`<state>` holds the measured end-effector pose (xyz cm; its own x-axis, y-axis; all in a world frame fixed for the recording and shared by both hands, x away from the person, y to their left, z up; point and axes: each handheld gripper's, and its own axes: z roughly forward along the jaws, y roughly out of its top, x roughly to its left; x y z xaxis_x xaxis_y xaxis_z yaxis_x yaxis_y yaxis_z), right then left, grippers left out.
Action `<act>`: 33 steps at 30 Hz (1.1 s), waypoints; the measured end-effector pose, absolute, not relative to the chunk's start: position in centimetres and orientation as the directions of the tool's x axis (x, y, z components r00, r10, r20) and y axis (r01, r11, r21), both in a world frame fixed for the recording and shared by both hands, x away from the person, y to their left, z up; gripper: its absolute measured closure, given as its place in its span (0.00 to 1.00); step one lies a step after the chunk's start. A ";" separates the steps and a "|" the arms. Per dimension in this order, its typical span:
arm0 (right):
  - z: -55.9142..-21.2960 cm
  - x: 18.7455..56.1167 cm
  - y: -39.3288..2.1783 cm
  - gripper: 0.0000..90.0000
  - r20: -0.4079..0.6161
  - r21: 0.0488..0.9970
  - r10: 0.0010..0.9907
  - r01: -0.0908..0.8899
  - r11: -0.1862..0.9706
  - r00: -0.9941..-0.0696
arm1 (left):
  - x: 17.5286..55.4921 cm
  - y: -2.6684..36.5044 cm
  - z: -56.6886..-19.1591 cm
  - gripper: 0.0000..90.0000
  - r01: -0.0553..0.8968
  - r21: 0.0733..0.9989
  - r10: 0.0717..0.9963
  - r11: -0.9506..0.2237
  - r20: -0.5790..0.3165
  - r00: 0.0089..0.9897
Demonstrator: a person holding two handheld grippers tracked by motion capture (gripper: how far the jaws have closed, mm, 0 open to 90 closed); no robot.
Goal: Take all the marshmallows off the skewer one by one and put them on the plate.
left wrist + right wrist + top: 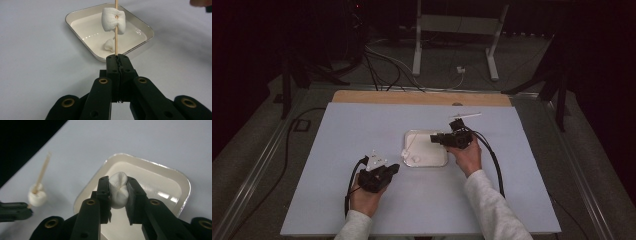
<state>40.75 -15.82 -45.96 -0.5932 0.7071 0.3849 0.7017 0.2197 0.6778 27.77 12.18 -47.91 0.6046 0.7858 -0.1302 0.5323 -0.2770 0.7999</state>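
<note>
Skewered marshmallow (113,20); gripped marshmallow (119,192)

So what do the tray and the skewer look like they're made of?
Tray: probably glazed ceramic or enamelled metal, cream with a silvery rim; glossy highlights.
Skewer: thin, pale and matte, likely bamboo or wood, pushed through a soft white marshmallow.

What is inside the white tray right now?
In the left gripper view, one loose marshmallow lies in the white tray, partly hidden behind the skewer and its speared marshmallow. The right tool pinches another marshmallow above it, covering part of the tray floor.
</note>
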 end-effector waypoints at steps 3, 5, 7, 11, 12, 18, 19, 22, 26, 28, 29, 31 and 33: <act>-46.7 40.8 -15.3 0.83 0.363 0.663 0.718 0.706 0.249 -0.594 | 27.8 12.2 -47.9 1.00 0.535 0.800 0.787 -0.272 -0.135 0.602; -47.1 40.7 -15.0 0.83 0.348 0.655 0.724 0.707 0.267 -0.595 | 27.8 12.2 -47.9 1.00 0.535 0.800 0.787 -0.272 -0.136 0.602; -47.6 40.8 -14.7 0.82 0.335 0.646 0.732 0.710 0.280 -0.594 | 27.8 12.2 -47.9 1.00 0.536 0.800 0.787 -0.270 -0.137 0.602; -48.3 40.8 -14.3 0.55 0.332 0.630 0.743 0.723 0.284 -0.581 | 27.8 12.3 -47.9 1.00 0.537 0.801 0.788 -0.265 -0.141 0.599; -48.4 40.9 -14.2 0.48 0.335 0.623 0.745 0.729 0.283 -0.576 | 27.8 12.3 -47.9 1.00 0.537 0.801 0.788 -0.265 -0.141 0.599; -47.8 40.4 -14.2 0.23 0.363 0.657 0.722 0.711 0.251 -0.589 | 27.8 12.3 -47.9 1.00 0.538 0.803 0.792 -0.257 -0.144 0.594; -47.6 40.3 -14.2 0.21 0.371 0.663 0.714 0.708 0.244 -0.594 | 27.8 12.3 -47.9 1.00 0.538 0.803 0.792 -0.256 -0.144 0.593; -46.9 39.9 -14.1 0.17 0.411 0.678 0.675 0.700 0.222 -0.613 | 27.8 12.3 -47.8 1.00 0.539 0.804 0.793 -0.253 -0.147 0.591; -46.2 39.5 -13.9 0.16 0.447 0.692 0.633 0.693 0.204 -0.633 | 27.8 12.3 -47.8 1.00 0.541 0.803 0.795 -0.251 -0.147 0.588; -46.1 39.4 -13.8 0.15 0.451 0.694 0.624 0.690 0.204 -0.638 | 27.8 12.3 -47.8 1.00 0.540 0.804 0.795 -0.249 -0.149 0.589; -46.1 39.3 -13.8 0.14 0.462 0.693 0.615 0.693 0.200 -0.639 | 27.8 12.3 -47.8 1.00 0.539 0.805 0.794 -0.249 -0.148 0.589; -46.0 39.2 -13.7 0.12 0.476 0.694 0.599 0.693 0.193 -0.644 | 27.8 12.2 -47.8 1.00 0.537 0.806 0.794 -0.248 -0.149 0.590; -45.9 39.0 -13.5 0.11 0.489 0.694 0.582 0.694 0.191 -0.650 | 27.8 12.2 -47.7 1.00 0.536 0.807 0.793 -0.248 -0.149 0.591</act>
